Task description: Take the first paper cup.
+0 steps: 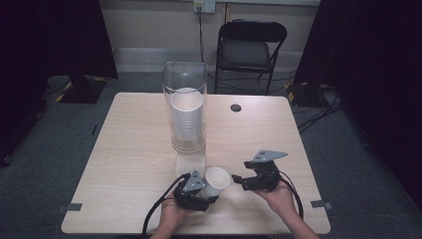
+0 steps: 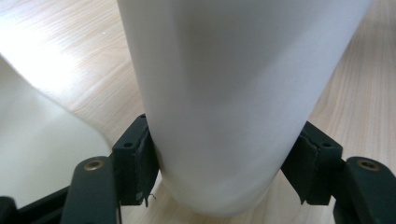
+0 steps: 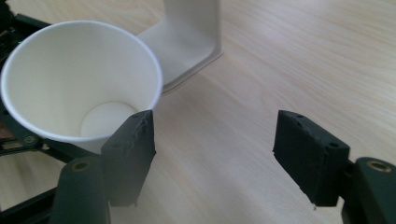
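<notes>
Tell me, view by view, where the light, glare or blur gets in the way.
High view: even light on the table, dark curtains at both sides, soft glare on the clear dispenser. Left gripper view: the paper cup is too close, blurred and shaded, with a bright patch on the wood at left. Right gripper view: sharp cup rim, jaws slightly soft.

No legible text, label, brand, number or sign appears on any surface. The paper cup point(image 2: 233, 93) between the left gripper's fingers point(image 2: 135, 163) is plain white (no print visible).
</notes>
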A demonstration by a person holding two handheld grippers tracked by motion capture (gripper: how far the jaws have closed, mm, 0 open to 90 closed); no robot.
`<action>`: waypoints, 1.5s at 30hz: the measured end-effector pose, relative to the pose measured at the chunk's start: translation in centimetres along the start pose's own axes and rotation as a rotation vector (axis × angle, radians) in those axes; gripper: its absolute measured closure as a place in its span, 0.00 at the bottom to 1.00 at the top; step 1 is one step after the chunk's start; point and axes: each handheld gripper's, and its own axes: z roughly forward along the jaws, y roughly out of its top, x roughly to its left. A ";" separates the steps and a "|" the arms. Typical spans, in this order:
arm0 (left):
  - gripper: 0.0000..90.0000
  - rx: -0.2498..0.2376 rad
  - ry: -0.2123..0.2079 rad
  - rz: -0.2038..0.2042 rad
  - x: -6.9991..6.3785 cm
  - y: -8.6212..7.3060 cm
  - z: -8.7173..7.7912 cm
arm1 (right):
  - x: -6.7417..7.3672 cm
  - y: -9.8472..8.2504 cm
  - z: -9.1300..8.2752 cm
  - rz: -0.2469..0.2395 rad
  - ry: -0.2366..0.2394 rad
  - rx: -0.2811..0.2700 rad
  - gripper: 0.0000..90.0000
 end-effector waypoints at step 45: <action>0.33 0.062 0.046 0.089 -1.0 0.6 1.1 | 0.9 0.2 1.6 0.065 0.118 0.058 0.93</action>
